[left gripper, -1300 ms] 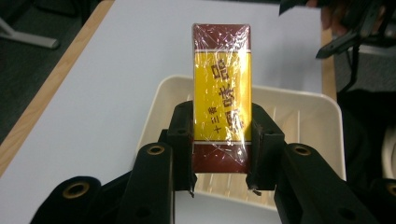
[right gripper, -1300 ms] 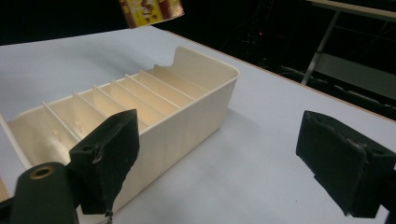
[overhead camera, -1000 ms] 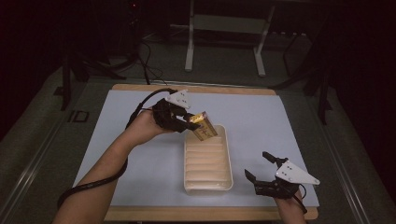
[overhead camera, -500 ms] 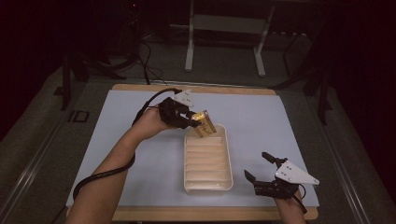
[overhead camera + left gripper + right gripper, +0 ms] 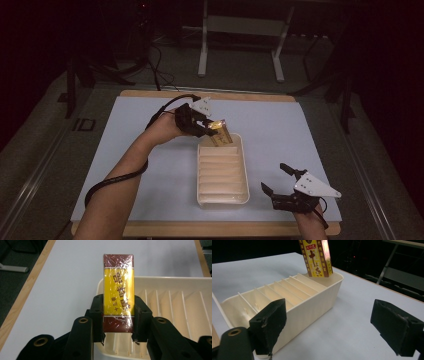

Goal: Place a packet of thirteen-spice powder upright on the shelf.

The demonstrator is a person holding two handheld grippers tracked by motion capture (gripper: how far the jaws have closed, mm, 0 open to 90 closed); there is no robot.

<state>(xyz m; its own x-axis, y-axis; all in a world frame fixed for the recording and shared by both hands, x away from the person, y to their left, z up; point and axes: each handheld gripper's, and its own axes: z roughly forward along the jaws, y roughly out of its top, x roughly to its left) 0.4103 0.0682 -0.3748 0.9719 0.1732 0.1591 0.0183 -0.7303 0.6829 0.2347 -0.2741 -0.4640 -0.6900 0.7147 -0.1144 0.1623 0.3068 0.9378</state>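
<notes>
Left gripper (image 5: 209,129) is reached out far across, arm stretched, jaws clamped tight. Right gripper (image 5: 281,181) sits low and near, jaws spread wide apart.

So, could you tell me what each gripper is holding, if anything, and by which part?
The left gripper clamps the yellow-and-maroon box by its long sides near one end. The right gripper is open, holding nothing.

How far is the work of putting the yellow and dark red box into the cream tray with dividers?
Done: the left gripper is shut on the yellow and dark red box and holds it above the far end of the cream divided tray. In hand: its lower end is at the farthest slot. Left: seat the box and release. The slots look empty. The right gripper waits open beside the tray.
</notes>
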